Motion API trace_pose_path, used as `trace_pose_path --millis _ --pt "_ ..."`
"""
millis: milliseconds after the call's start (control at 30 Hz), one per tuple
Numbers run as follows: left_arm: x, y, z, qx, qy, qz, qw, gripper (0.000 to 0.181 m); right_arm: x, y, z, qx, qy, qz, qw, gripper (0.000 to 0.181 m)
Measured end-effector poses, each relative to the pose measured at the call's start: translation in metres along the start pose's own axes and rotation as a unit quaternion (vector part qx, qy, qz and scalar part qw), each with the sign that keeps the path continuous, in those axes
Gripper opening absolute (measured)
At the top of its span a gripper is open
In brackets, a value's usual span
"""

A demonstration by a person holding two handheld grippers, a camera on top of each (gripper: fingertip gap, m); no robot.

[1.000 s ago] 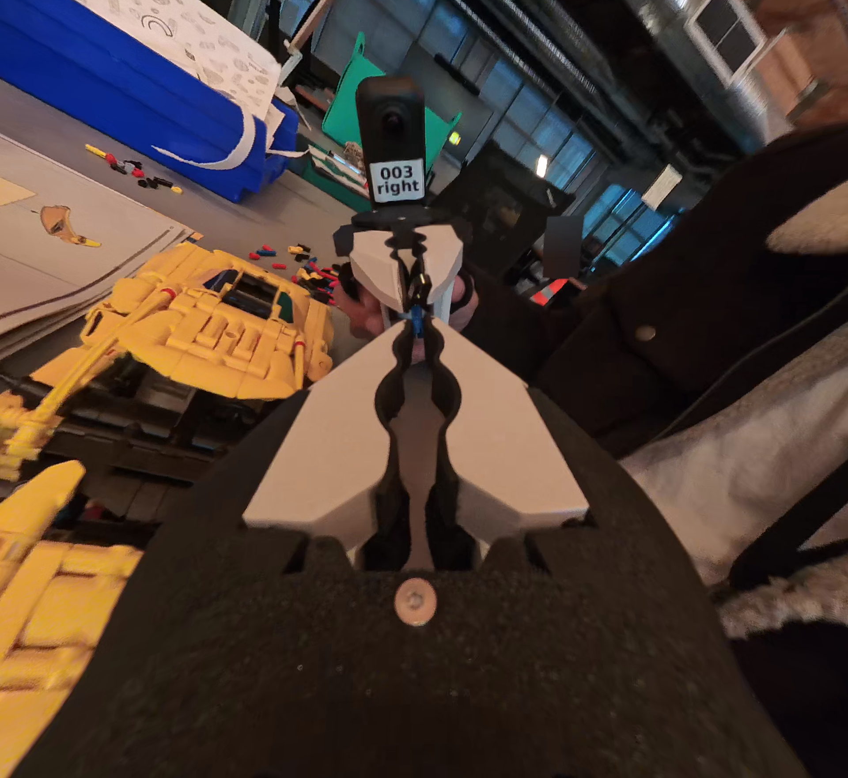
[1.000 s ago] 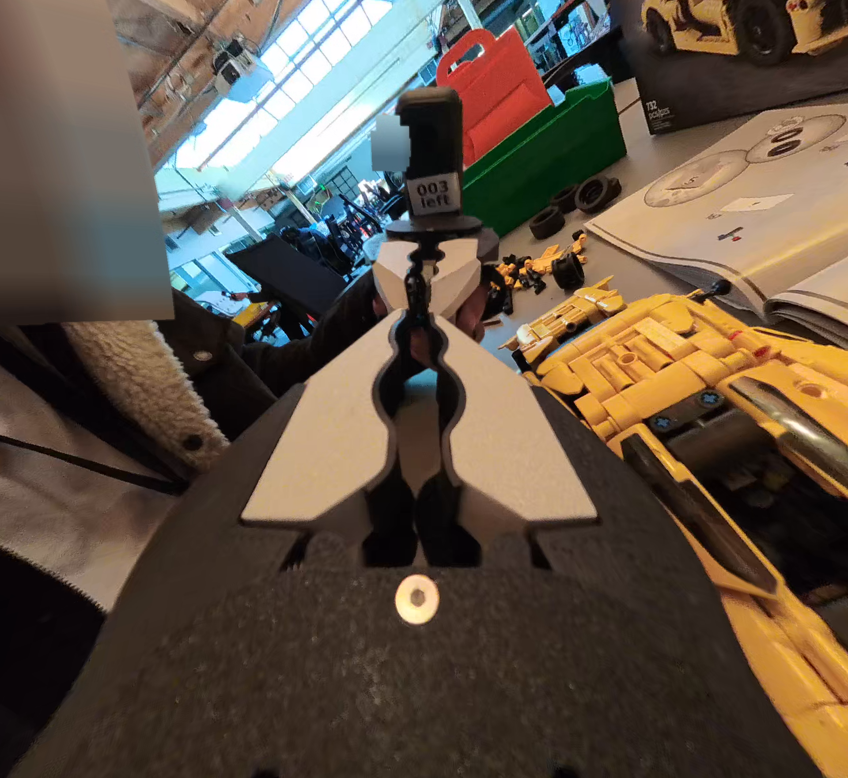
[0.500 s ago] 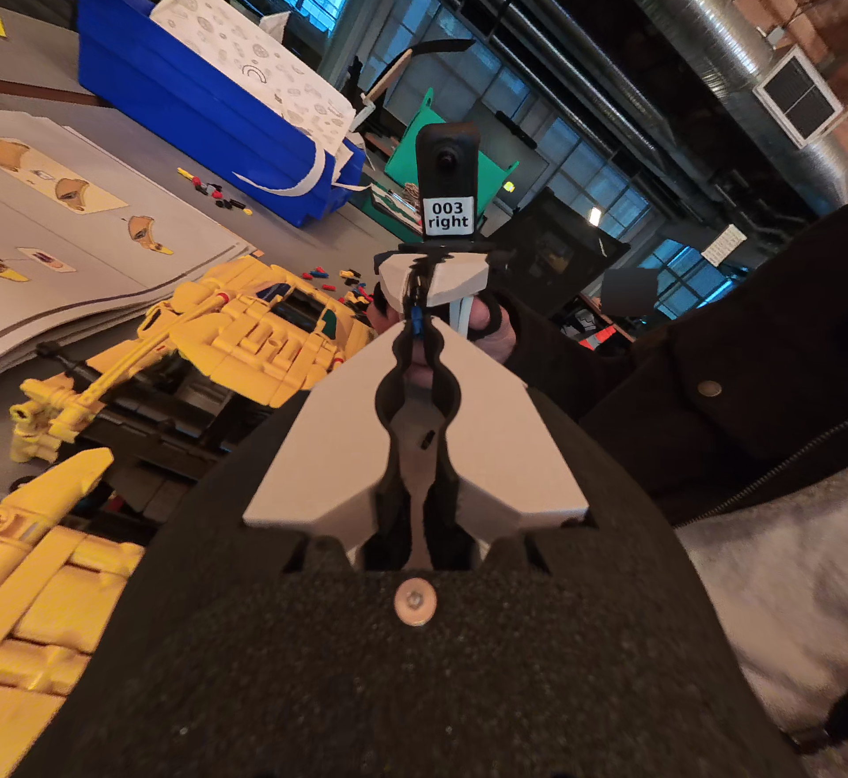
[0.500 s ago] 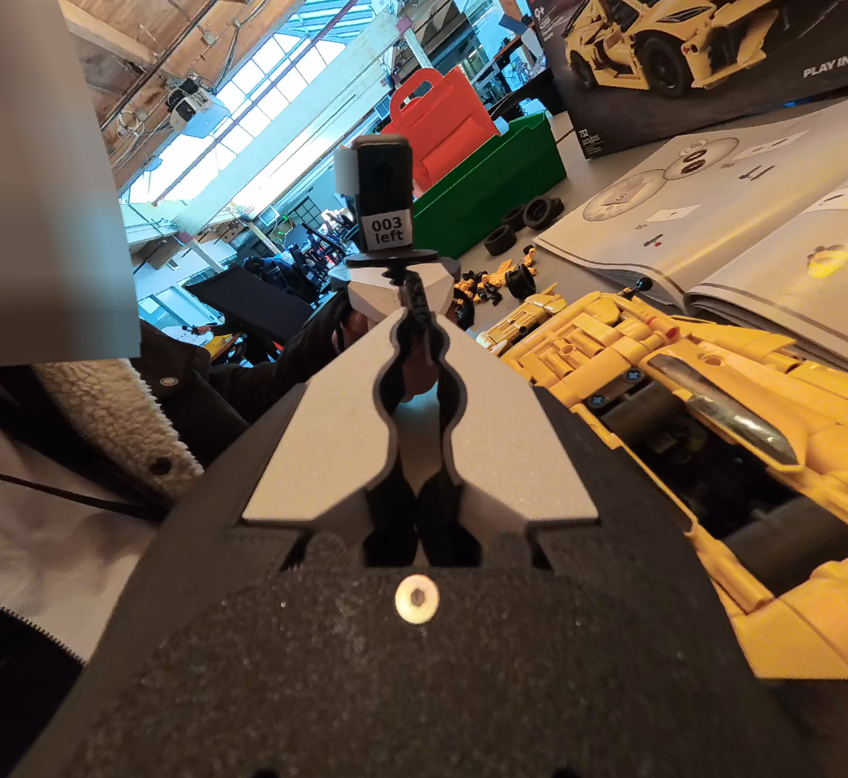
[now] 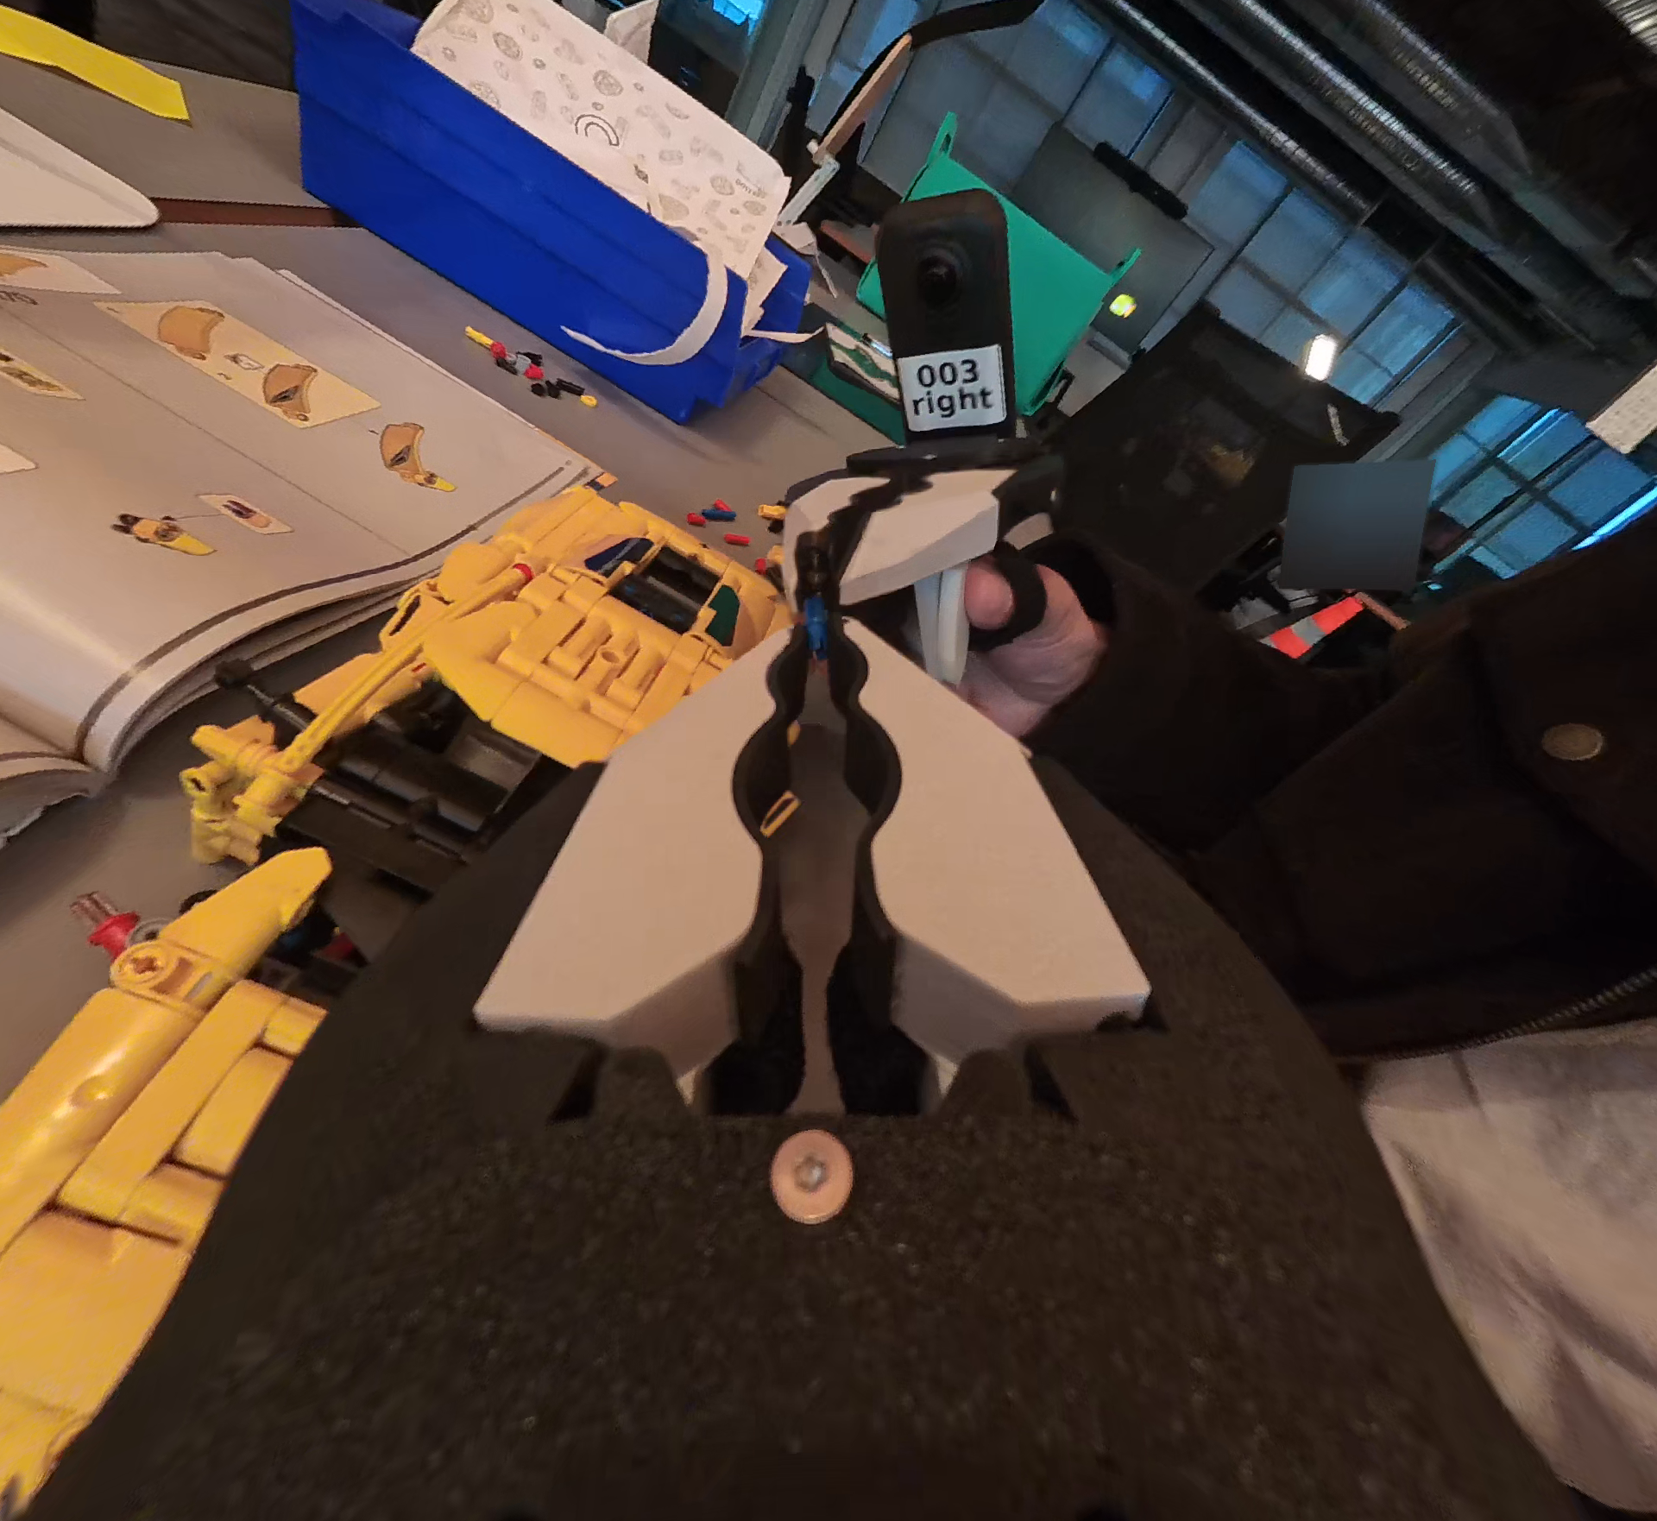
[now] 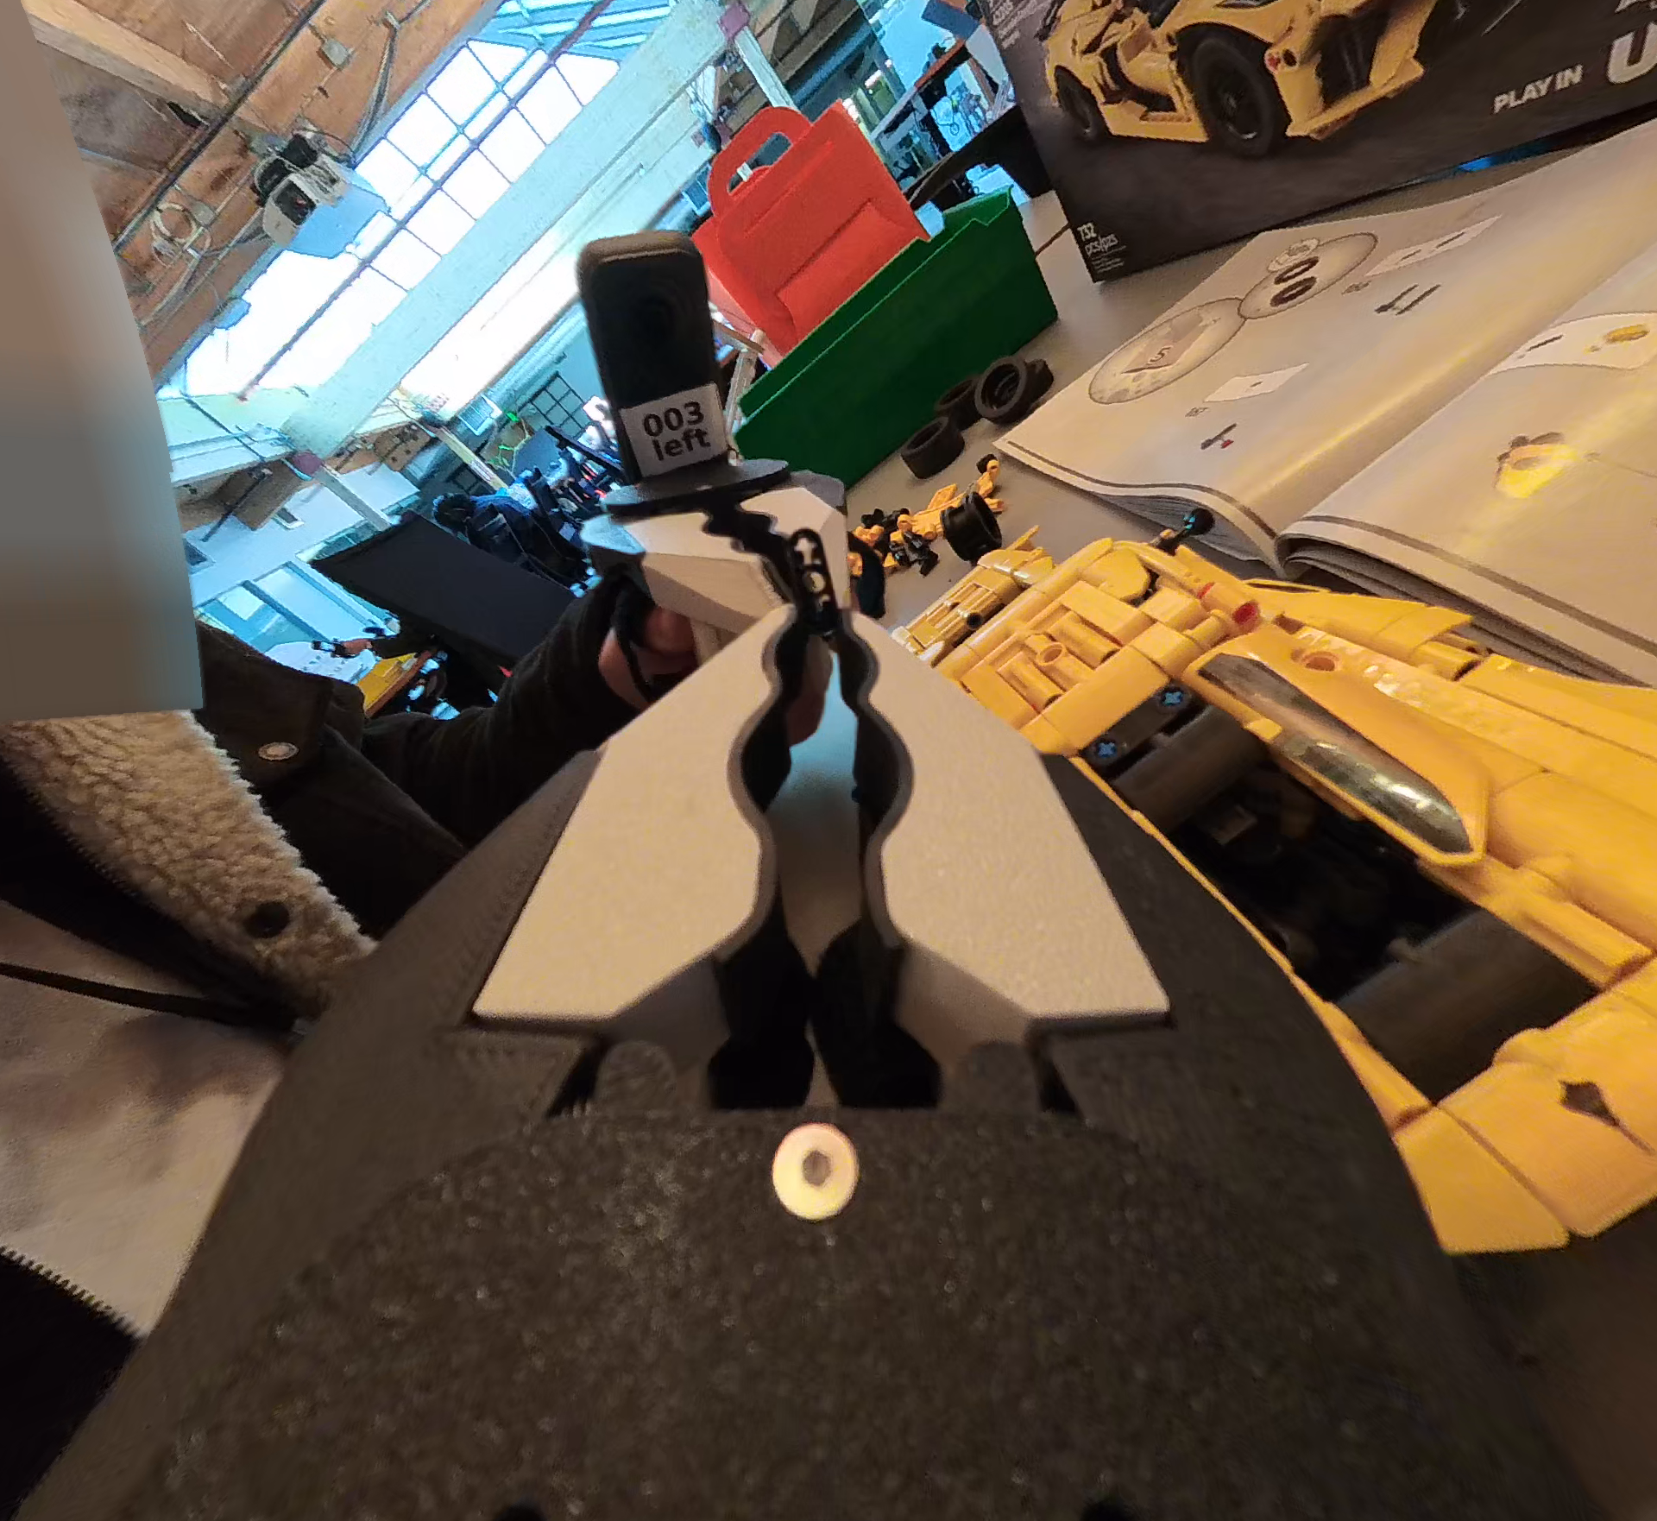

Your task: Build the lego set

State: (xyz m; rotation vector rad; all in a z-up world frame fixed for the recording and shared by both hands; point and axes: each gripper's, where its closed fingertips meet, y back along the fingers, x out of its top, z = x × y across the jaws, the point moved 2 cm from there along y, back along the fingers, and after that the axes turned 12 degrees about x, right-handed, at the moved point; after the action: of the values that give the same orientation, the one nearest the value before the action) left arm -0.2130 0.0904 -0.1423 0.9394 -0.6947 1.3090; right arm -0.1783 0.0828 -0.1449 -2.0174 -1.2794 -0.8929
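pinching blue pin (image 5: pixel 814 637) tip-to-tip, both grippers closed; blue bin (image 5: pixel 502 222) holds paper (image 5: pixel 592 88).

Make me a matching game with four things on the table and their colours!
Things:
1. Storage bin with patterned paper in it
2. Bin beside the loose tyres
3. Lego car
4. Loose tyres

Colours:
A. yellow
B. black
C. blue
D. green

Pairs: 1-C, 2-D, 3-A, 4-B
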Motion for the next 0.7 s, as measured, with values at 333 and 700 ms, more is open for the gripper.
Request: trace_pose_path --millis 333,700 --pt "0.004 0.001 0.001 0.001 -0.001 0.017 1.000 0.003 0.004 -0.002 -0.002 -0.012 0.006 0.011 1.000 0.005" --pt "0.007 0.006 0.010 -0.085 0.078 0.018 0.993 0.002 0.004 -0.003 -0.013 0.056 -0.038 0.020 0.998 0.006"
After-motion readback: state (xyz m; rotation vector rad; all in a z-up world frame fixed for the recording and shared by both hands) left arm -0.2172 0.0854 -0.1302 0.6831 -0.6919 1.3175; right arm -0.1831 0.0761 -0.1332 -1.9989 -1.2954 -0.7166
